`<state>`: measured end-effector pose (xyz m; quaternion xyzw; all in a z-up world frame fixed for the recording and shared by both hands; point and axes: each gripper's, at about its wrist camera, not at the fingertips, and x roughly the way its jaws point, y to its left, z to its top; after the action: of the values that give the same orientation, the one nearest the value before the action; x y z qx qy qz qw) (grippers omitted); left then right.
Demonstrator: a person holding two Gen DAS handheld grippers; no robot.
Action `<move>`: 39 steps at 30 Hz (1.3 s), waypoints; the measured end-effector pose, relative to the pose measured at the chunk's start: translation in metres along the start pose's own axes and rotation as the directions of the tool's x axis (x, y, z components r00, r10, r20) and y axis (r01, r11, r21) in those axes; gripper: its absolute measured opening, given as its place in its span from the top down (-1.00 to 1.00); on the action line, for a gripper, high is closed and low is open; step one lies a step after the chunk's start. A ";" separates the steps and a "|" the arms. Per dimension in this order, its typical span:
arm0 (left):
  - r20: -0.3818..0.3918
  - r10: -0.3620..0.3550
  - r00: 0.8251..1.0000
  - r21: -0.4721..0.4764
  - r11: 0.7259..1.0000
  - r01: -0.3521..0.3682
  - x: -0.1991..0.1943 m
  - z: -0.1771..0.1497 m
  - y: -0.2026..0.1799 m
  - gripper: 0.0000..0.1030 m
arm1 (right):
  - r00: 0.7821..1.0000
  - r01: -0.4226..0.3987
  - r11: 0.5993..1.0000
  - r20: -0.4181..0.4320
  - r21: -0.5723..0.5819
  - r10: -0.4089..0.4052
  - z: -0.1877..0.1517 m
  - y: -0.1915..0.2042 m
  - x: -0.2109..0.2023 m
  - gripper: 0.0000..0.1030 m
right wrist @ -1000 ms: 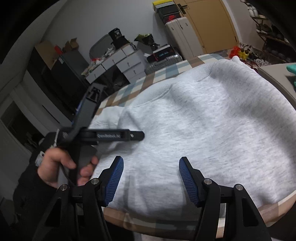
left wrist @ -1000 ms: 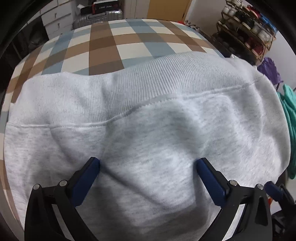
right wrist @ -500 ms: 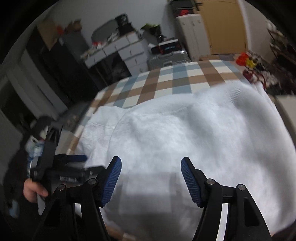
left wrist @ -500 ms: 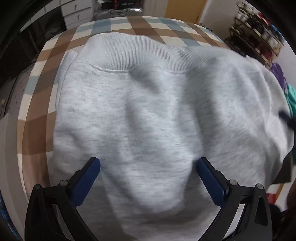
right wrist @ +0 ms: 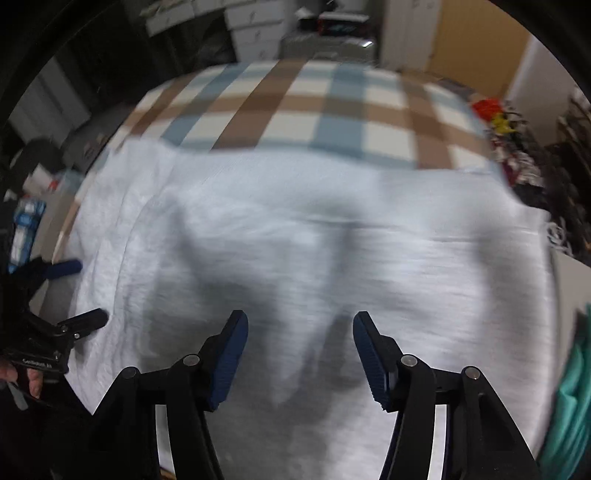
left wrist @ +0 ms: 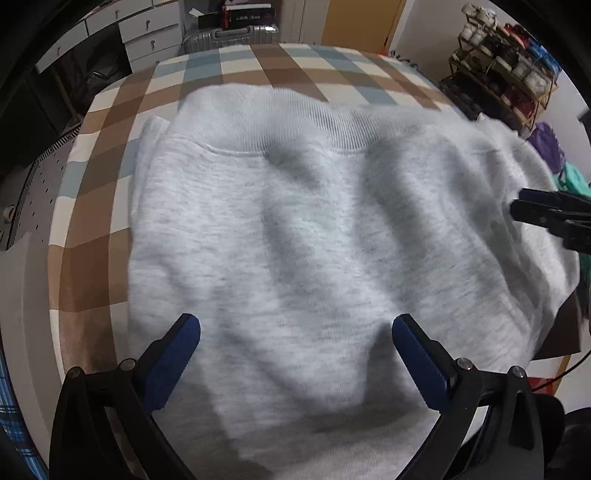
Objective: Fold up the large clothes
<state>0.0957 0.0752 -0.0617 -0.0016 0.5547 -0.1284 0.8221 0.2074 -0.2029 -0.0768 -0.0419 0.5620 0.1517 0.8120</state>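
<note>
A large light grey sweatshirt (left wrist: 295,221) lies spread on the brown, blue and cream checked cover (left wrist: 258,62), its ribbed band at the far side. My left gripper (left wrist: 295,325) hangs over the near part of the sweatshirt, open wide, with only flat cloth below the blue pads. In the blurred right wrist view, my right gripper (right wrist: 300,317) is above the sweatshirt (right wrist: 314,240). Its jaws are closing, with no cloth pinched between them. Each gripper shows in the other's view: the right gripper (left wrist: 546,218) at the right edge, the left gripper (right wrist: 79,293) at the lower left.
The checked cover (right wrist: 314,107) runs on beyond the sweatshirt. Behind it stand white drawers (left wrist: 147,33) and a silver suitcase (left wrist: 229,35). A shoe rack (left wrist: 506,77) is at the right, with purple cloth (left wrist: 550,147) and a teal garment (left wrist: 572,181) below it.
Both views have swung across the sweatshirt; its left edge and the bare checked cover beside it now show in the left view. The right gripper has rolled level and its jaws stand slightly narrower.
</note>
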 end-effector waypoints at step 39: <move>-0.021 0.049 0.999 0.002 0.999 -0.049 0.021 0.010 0.002 -0.97 | 0.994 0.014 0.998 0.106 0.067 -0.021 -0.053 -0.063 -0.058 -0.02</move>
<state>0.1128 0.0717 -0.0771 0.0140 0.5632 -0.1086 0.8190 0.1597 -0.2865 -0.0491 -0.0116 0.5220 0.1279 0.8432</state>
